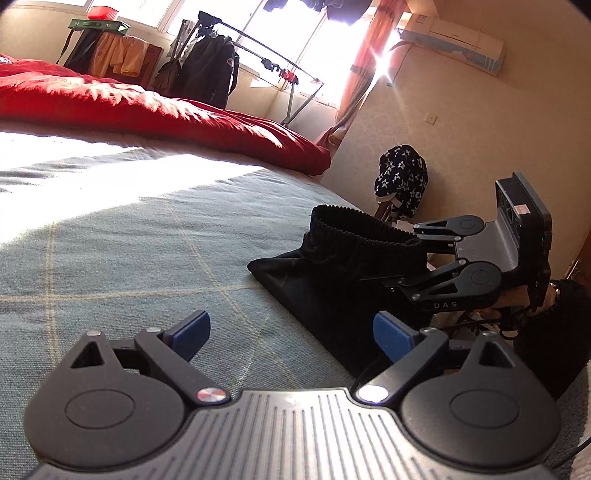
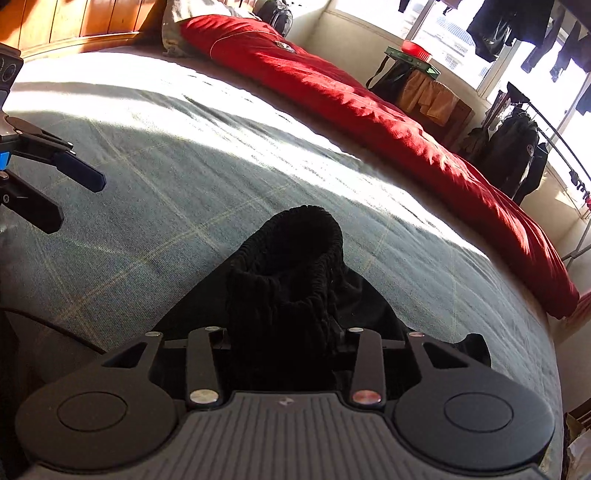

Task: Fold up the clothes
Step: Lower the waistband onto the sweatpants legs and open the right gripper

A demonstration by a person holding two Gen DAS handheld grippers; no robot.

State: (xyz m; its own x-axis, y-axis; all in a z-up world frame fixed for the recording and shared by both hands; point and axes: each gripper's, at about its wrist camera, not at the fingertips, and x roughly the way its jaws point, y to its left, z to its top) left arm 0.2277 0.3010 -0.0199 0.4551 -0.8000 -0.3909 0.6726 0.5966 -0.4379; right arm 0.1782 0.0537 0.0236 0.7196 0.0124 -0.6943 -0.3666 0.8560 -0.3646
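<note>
Black trousers (image 1: 325, 280) with a ribbed elastic waistband lie near the bed's edge, the waistband lifted and bunched upward. My right gripper (image 1: 421, 254) comes in from the right and is shut on that waistband. In the right wrist view the bunched waistband (image 2: 291, 266) fills the gap of the right gripper (image 2: 284, 336), hiding its fingertips. My left gripper (image 1: 291, 332) is open just above the sheet, its blue pads (image 1: 192, 332) wide apart, left of the trousers with nothing between them. It also shows at the left edge of the right wrist view as the left gripper (image 2: 62, 181).
The bed (image 1: 129, 240) has a grey-green checked sheet, sunlit further back. A red quilt (image 1: 166, 107) lies along its far side. A star-patterned garment (image 1: 402, 181) hangs by the wall past the bed edge. A clothes rack (image 1: 229, 66) stands by the window; wooden headboard (image 2: 74, 22).
</note>
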